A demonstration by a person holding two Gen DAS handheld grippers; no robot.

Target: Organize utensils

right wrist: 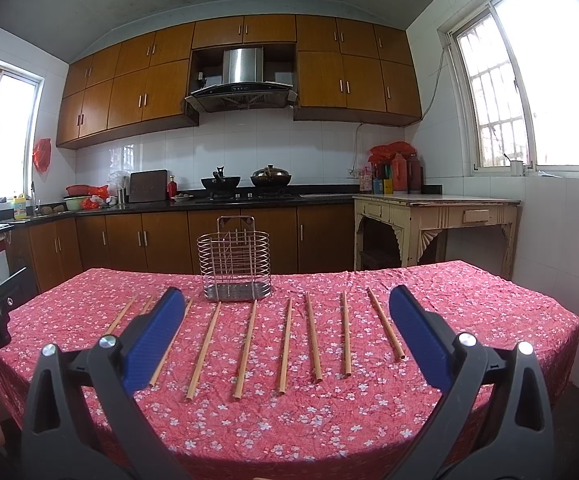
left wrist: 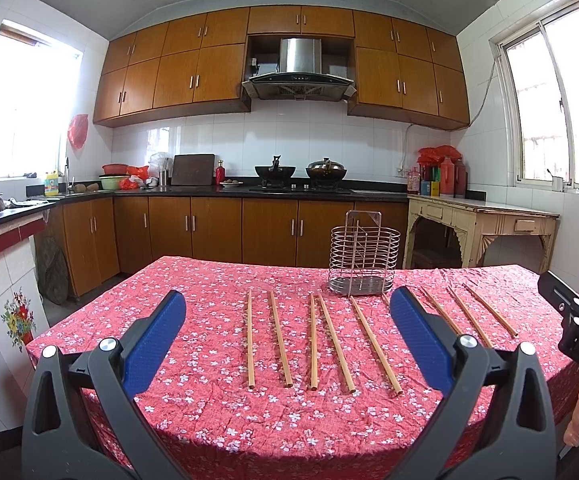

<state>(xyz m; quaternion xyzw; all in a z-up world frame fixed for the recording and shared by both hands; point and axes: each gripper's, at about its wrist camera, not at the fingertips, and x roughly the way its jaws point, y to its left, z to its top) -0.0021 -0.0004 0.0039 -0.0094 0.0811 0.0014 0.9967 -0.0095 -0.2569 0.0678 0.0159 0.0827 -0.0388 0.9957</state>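
Chopsticks (right wrist: 245, 350) are lying spaced on the bench (right wrist: 329, 432), easing single picks. You're holding both grippers' jaws open, empty, facing the rack (right wrist: 234, 260).

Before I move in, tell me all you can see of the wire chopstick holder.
The chopstick holder is an oval basket of thin metal wire rings on upright rods, with a taller wire frame rising at its back and a shiny perforated tray as its base. It stands upright and empty on the red flowered tablecloth, just behind the row of chopsticks. Neither gripper touches it.
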